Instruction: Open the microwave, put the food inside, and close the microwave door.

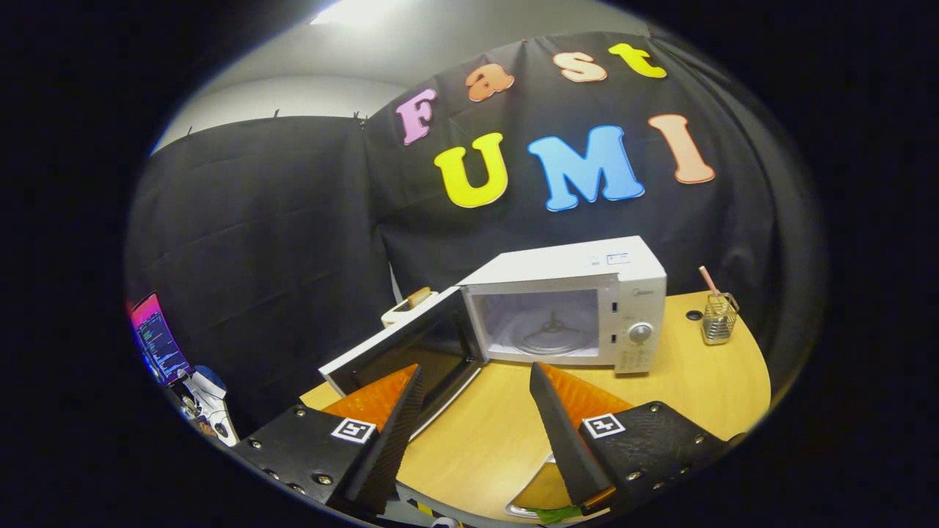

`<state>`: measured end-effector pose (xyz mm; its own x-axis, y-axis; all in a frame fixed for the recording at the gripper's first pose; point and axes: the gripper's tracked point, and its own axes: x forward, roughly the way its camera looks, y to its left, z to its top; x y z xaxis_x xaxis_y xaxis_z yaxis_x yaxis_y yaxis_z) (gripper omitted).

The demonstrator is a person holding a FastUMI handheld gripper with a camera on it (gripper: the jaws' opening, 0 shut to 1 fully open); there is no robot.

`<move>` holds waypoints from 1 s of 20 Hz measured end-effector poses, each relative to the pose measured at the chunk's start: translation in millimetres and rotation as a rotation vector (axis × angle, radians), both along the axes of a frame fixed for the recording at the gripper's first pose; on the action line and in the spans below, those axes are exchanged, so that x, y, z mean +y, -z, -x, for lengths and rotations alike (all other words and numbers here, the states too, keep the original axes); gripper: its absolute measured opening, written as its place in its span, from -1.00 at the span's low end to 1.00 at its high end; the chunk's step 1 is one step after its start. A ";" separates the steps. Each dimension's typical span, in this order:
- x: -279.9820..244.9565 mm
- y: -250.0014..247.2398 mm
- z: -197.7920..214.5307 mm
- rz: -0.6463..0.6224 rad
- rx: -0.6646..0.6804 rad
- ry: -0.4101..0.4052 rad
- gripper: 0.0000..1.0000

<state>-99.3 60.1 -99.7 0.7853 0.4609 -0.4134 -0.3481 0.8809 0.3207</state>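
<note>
Gripper view: microwave (568,293) door (400,348) swung open, cavity empty, jaws of gripper (475,411) apart and empty over desk (704,381). Food next: probably plate (539,495) beneath jaws, needing a grasp.

white microwave (568,304), light wood table (682,389)

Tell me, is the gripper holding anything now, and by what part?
Nothing. The gripper is open over the table, ahead of the open microwave.
</note>
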 end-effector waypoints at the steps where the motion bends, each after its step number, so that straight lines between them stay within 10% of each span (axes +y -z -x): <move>1: -12.1 4.7 -1.1 0.007 0.009 0.014 0.74; 20: -96.1 165.4 52.8 -0.023 0.546 0.074 0.76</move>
